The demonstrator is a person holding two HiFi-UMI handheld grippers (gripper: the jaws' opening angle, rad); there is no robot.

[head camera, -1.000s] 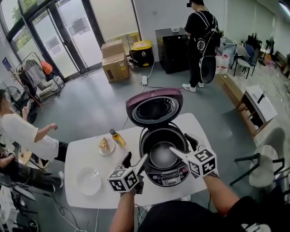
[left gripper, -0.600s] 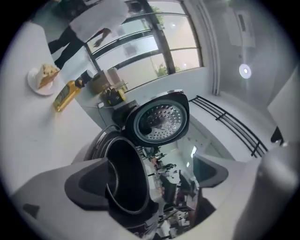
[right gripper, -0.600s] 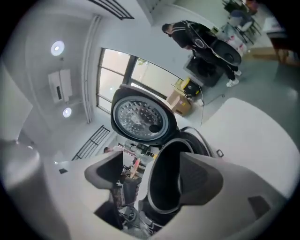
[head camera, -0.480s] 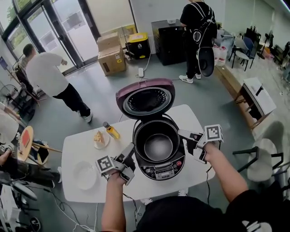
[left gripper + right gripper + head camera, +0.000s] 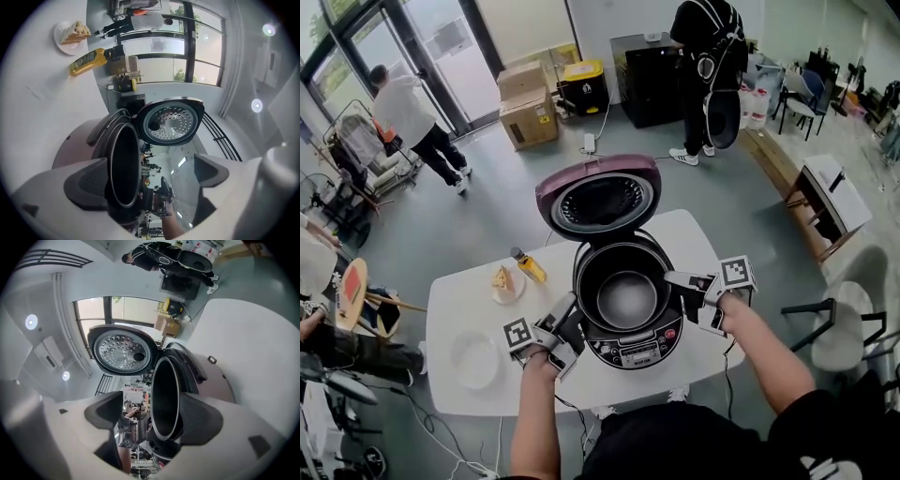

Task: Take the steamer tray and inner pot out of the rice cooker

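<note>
**Table (image 5: 459, 300), white, rounded corners. Items carried: four.**

1. One rice cooker (image 5: 630, 349) with a dark body and a control panel facing the near edge. It stands right of the table's middle. Its maroon hinged lid (image 5: 597, 192) is raised over the far edge.
2. One dark metal inner pot (image 5: 626, 298), seated in the rice cooker with its cavity exposed.
3. One small white plate (image 5: 503, 281) carrying a wedge of food, and one yellow bottle (image 5: 528, 266) lying just beside it. Both are in the left half near the far edge.
4. One empty white dish (image 5: 476, 359), near the near-left corner.

**Grippers: two.**

- The left gripper (image 5: 572, 330) is at the rice cooker's left flank. Its jaws are spread to full width and have just been opening. In the left gripper view, the inner pot (image 5: 123, 168) has its rim inside the gap of the left gripper (image 5: 150, 176), close to one pad. No pad presses on it.
- The right gripper (image 5: 684, 298) is at the rice cooker's right flank, jaws apart at a moderate width. In the right gripper view, the rim of the inner pot (image 5: 164, 399) lies inside the gap of the right gripper (image 5: 150, 416), beside one pad and clear of the other.

**Floor beyond the far edge:** one person in black (image 5: 703, 66) and one person in white (image 5: 408, 112).
</note>
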